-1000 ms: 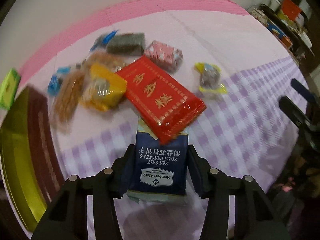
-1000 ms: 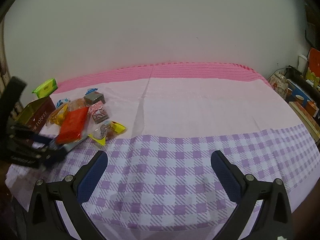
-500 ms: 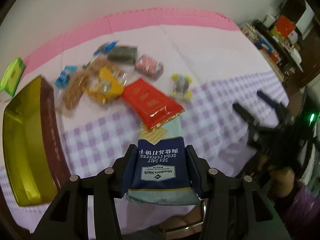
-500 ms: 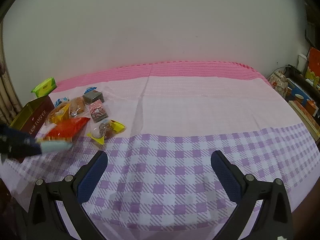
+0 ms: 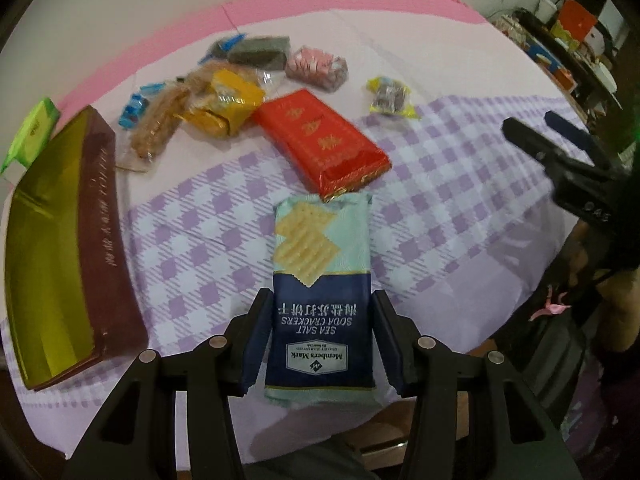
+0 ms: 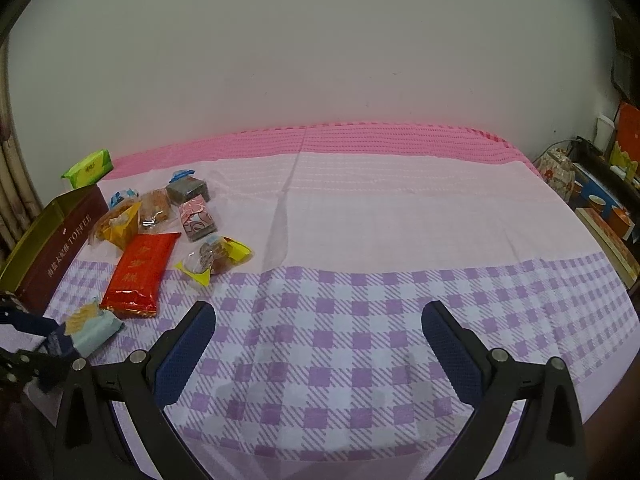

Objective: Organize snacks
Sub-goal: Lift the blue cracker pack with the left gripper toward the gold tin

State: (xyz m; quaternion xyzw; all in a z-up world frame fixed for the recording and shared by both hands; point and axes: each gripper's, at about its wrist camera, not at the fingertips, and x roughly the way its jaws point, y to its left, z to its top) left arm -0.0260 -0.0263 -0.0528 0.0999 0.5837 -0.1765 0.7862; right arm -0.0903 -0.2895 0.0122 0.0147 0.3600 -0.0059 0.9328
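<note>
Left wrist view takes in the whole spread, starting with the counter (image 5: 440, 184), covered in a cloth that is pink at the back and purple-checked at the front. Along its left edge lies the long maroon tin box with a gold interior (image 5: 60, 248), lid off and empty, which I judge to be where the snacks are meant to go. Next in size is the flat red foil packet with gold characters (image 5: 320, 144), lying at an angle near the middle, its near end just beyond the held pack. Behind it sits a loose huddle of small wrapped snacks (image 5: 208, 108), and a yellow-ended wrapped sweet (image 5: 390, 98) lies apart to the right.

The left tongs (image 5: 320, 344) are partly closed, pads pressed on both long sides of the navy and pale-green soda cracker packet (image 5: 320, 292), gripping its lower, navy half so the top juts forward, over the checked cloth. Holding it by the narrow sides should keep the flat pack steady for carrying. Its wrapper is glossy, printed with square crackers and white lettering, upside down from here.

Right wrist view shows the right tongs (image 6: 320, 344) spread wide with nothing between them, hovering above bare checked cloth, apparently waiting
</note>
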